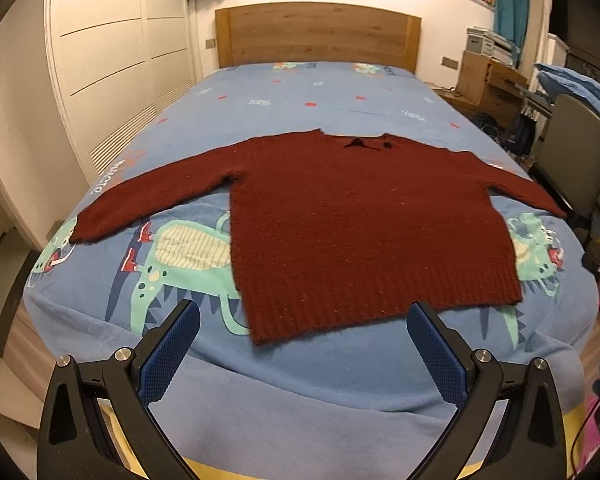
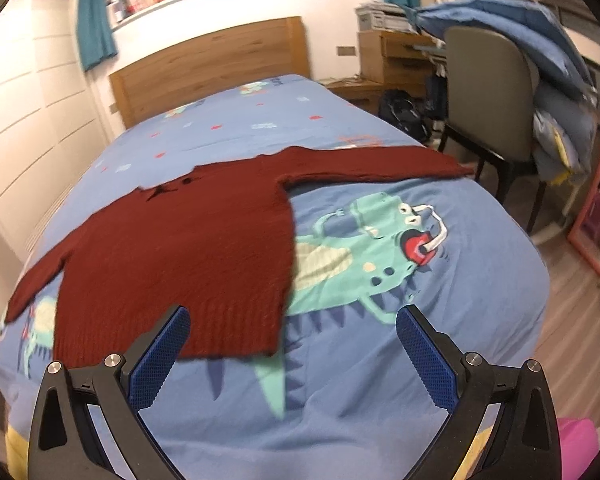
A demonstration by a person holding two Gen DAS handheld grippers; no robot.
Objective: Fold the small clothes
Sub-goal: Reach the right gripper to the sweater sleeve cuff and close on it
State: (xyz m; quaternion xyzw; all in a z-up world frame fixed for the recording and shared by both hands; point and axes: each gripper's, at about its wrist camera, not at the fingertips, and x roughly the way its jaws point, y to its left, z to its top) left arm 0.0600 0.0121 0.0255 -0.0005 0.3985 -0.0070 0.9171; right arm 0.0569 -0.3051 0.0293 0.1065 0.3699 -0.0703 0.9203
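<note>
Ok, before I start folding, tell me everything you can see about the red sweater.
The red sweater is a dark red, coarse-looking knit with a ribbed hem and a small collar opening with dark trim. It lies flat and unfolded on the blue dinosaur-print bedspread, hem toward the cameras, neck toward the headboard. Both sleeves spread outward, the left one and the right one reaching near the bed's sides. Only the bedspread touches it; both grippers hover open, short of the hem.

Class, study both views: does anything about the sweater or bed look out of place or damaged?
Nothing stands out. The dark red sweater lies flat on the blue bedsheet, both sleeves spread out, not yet folded. Both grippers, left and right, are open and hold nothing.
</note>
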